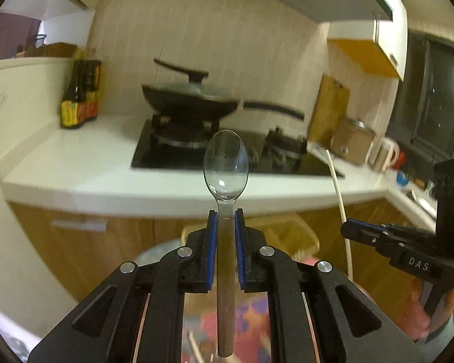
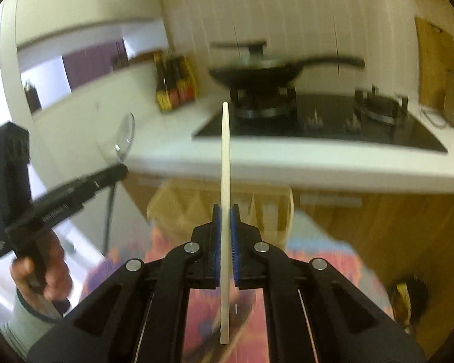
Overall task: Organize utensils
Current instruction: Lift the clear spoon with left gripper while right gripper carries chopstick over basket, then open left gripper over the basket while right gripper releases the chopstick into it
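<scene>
My left gripper (image 1: 226, 213) is shut on a clear plastic spoon (image 1: 226, 163), bowl up and forward, its handle running back between the blue pads. My right gripper (image 2: 226, 208) is shut on a pale chopstick (image 2: 225, 151) that stands upright through the pads. In the left wrist view the right gripper (image 1: 346, 230) shows at the right edge with the chopstick (image 1: 339, 187) curving upward. In the right wrist view the left gripper (image 2: 124, 171) shows at the left, a hand (image 2: 42, 269) on its grip, the spoon's bowl (image 2: 127, 134) above it. A pale divided utensil tray (image 2: 221, 205) lies below, blurred.
A white kitchen counter (image 1: 75, 163) runs ahead with a black gas hob (image 2: 317, 121) and a lidded black wok (image 1: 190, 99). Dark sauce bottles (image 1: 80, 96) stand at the left. Wooden cabinet fronts (image 1: 106, 242) sit under the counter. A colourful mat (image 2: 196, 272) lies below the grippers.
</scene>
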`<state>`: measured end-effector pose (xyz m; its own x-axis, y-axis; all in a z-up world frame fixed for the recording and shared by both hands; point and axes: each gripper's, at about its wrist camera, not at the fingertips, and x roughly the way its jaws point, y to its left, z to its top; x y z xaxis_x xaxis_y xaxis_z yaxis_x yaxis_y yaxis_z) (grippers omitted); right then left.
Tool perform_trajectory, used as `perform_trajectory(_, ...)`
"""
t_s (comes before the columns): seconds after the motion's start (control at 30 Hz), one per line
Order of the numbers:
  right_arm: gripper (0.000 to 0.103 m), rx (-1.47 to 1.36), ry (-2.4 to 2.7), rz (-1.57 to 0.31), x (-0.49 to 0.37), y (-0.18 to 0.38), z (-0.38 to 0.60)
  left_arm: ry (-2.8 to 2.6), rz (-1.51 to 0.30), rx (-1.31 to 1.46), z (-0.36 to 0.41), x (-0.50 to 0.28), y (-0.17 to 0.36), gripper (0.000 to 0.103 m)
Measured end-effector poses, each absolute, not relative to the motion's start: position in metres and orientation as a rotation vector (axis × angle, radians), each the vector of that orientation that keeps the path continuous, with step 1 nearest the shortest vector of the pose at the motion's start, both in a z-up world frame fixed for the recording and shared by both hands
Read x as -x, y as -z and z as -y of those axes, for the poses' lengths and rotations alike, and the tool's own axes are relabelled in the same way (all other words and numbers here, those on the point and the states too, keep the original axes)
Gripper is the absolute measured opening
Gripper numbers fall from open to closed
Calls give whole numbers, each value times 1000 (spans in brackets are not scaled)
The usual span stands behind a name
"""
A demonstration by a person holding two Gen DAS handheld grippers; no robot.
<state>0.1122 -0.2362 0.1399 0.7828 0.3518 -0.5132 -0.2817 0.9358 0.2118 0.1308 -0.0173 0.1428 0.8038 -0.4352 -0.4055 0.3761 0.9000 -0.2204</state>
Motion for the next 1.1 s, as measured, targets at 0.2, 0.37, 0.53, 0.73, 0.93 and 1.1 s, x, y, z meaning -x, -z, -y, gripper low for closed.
perform_trajectory(0.2, 4, -121, -251, -414, -152, -159, 235, 427, -370, 153, 23, -157, -152, 9)
perform_trajectory(0.37, 4, -112, -154, -329, -177, -149, 234, 423, -324, 162, 28, -174, -138, 9)
perform_trajectory(0.53, 4, -75, -127, -309, -182, -128, 228, 405, -302, 163, 33, -181, -119, 9)
perform_trajectory(0.73, 4, -97, -143, -324, -175, -106, 232, 413, -310, 151, 32, -177, -107, 10)
perform_trajectory(0.93, 6, -130, -174, -400, -159, -94, 242, 418, -343, 162, 22, -162, -101, 22)
perform_trajectory(1.1, 14, -146, -195, -482, -134, -85, 246, 415, -352, 191, 3, -131, -104, 50)
